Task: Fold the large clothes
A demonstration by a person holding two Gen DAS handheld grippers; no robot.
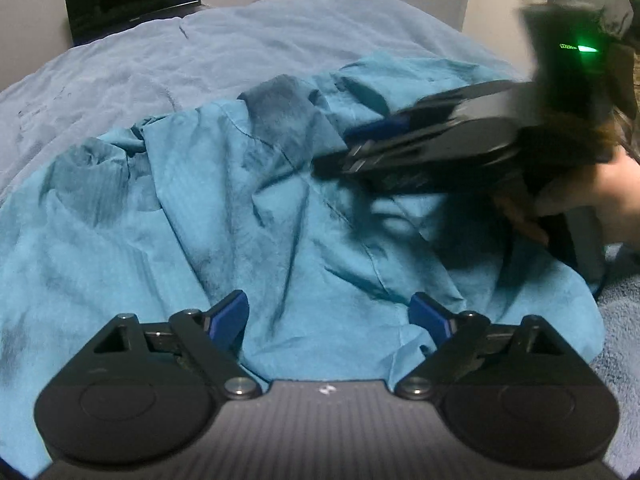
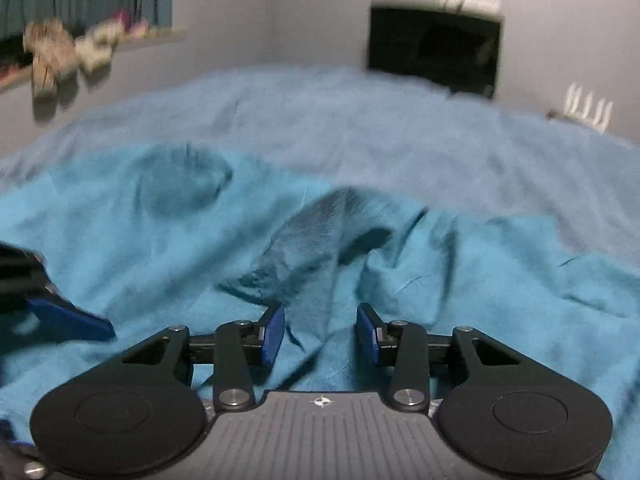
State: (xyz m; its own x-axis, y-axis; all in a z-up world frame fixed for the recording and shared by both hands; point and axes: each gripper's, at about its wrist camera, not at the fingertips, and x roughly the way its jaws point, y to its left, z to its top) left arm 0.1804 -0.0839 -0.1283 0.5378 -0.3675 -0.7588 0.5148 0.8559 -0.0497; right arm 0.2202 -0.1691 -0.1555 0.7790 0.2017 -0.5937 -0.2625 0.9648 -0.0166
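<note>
Lying rumpled on the bed [image 1: 120, 52], the teal garment [image 1: 200, 208] spreads beneath both tools. Left tool [image 1: 330, 316] is spread wide, pinching nothing; right tool [image 2: 320, 334] half-spread over a fold, nothing gripped. No legible writing.

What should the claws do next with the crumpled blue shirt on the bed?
Probably lower the left claw and pinch the near edge of the teal garment. Its jaws stand wide with nothing gripped, the cloth lies bunched, and the right claw is open too.
</note>
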